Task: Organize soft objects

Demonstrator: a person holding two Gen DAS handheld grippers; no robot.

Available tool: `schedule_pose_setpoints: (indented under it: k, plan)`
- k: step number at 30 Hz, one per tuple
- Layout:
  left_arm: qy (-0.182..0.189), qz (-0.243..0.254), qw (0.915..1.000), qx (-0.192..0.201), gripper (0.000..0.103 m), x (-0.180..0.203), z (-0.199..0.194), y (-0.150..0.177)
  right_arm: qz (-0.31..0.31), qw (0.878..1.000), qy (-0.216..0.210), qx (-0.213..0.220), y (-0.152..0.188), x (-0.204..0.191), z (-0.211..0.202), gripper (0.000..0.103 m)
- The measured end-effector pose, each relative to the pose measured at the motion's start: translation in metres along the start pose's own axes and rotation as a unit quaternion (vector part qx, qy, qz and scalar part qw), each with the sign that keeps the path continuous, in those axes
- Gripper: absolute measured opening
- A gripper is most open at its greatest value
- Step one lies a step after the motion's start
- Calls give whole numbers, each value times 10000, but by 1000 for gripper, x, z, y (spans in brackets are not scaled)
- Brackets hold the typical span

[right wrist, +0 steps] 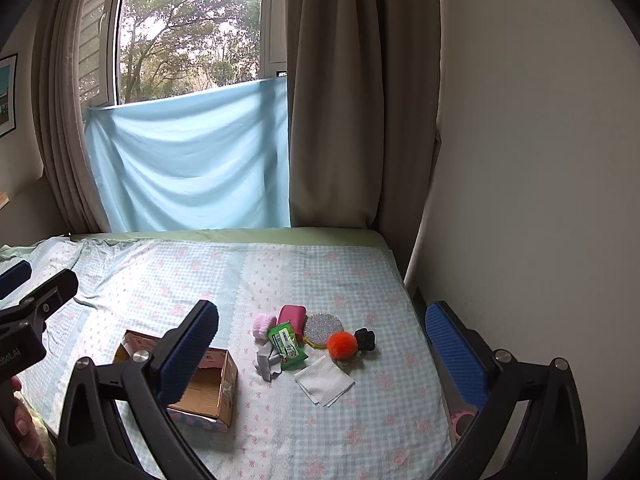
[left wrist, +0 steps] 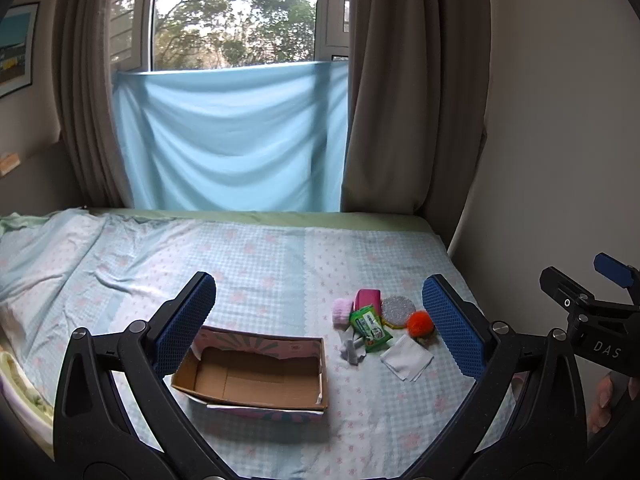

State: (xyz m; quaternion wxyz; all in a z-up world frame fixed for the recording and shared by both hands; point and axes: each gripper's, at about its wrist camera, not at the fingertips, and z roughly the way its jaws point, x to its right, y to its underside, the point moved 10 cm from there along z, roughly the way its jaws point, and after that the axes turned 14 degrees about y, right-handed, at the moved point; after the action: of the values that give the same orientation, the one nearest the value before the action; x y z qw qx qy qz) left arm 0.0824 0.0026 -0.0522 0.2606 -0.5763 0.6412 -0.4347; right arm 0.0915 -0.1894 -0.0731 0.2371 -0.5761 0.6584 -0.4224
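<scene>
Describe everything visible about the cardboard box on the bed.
The cardboard box is a shallow, open-topped rectangle of plain brown board inside, with pink and green printed outer sides and ragged torn top edges. It looks empty. It rests flat on the checked bedsheet, left of the pile of soft items and apart from it, touched by neither gripper.

Bed [left wrist: 280, 248] under daylit window [left wrist: 236, 16], brown curtains [left wrist: 416, 92], plain wall [right wrist: 540, 160].
</scene>
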Motion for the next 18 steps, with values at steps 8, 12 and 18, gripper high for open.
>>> schedule_pose_setpoints:
  k: [8, 12, 18]
  plan:
    - [44, -15, 10000, 1, 103, -1, 0, -1, -1, 10000, -9, 4, 0, -3, 1, 103]
    - [43, -15, 10000, 5, 103, -3, 0, -1, -13, 10000, -11, 6, 0, -6, 0, 103]
    - [34, -37, 10000, -8, 103, -5, 1, 1, -31, 10000, -4, 11, -1, -8, -1, 103]
